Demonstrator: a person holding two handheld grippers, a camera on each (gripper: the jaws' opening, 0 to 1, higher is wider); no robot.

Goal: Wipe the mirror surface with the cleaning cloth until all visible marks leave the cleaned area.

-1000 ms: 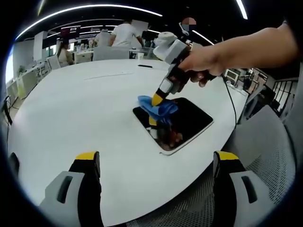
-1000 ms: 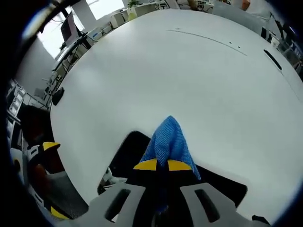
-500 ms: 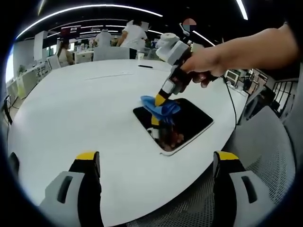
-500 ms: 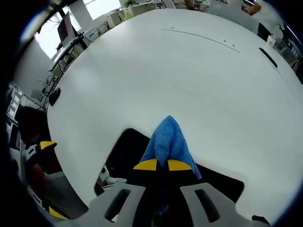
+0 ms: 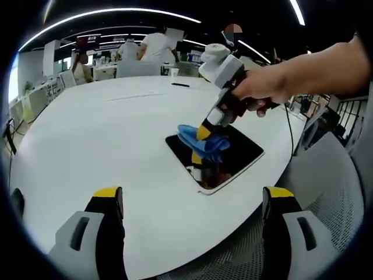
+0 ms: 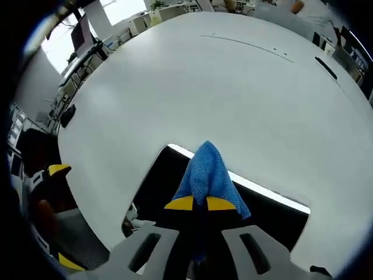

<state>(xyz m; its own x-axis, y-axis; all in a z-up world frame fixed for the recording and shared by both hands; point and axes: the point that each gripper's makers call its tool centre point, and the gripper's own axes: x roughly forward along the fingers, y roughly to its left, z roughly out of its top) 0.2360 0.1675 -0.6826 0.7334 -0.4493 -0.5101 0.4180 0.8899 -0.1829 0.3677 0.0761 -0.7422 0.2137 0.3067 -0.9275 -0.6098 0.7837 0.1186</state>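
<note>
A dark rectangular mirror point(image 5: 239, 153) lies flat on the round white table point(image 5: 105, 134). My right gripper point(image 5: 205, 129), held by a hand, is shut on a blue cleaning cloth point(image 5: 197, 139) and presses it onto the mirror's far left part. In the right gripper view the blue cloth point(image 6: 206, 172) bunches out past the shut yellow-tipped jaws of the gripper point(image 6: 200, 203), over the mirror point(image 6: 163, 181). My left gripper point(image 5: 192, 195) hangs open over the table's near edge, short of the mirror, with nothing between its fingers.
A black pen point(image 5: 180, 84) lies far back on the table. Office desks, chairs and people point(image 5: 156, 45) stand behind. A cable point(image 5: 287, 125) trails off the table's right side. A grey mesh chair point(image 5: 326, 192) sits at the lower right.
My right gripper has slid the cloth a little toward the mirror's middle. In the right gripper view the mirror's bright edge now shows. The left gripper has stayed put.
</note>
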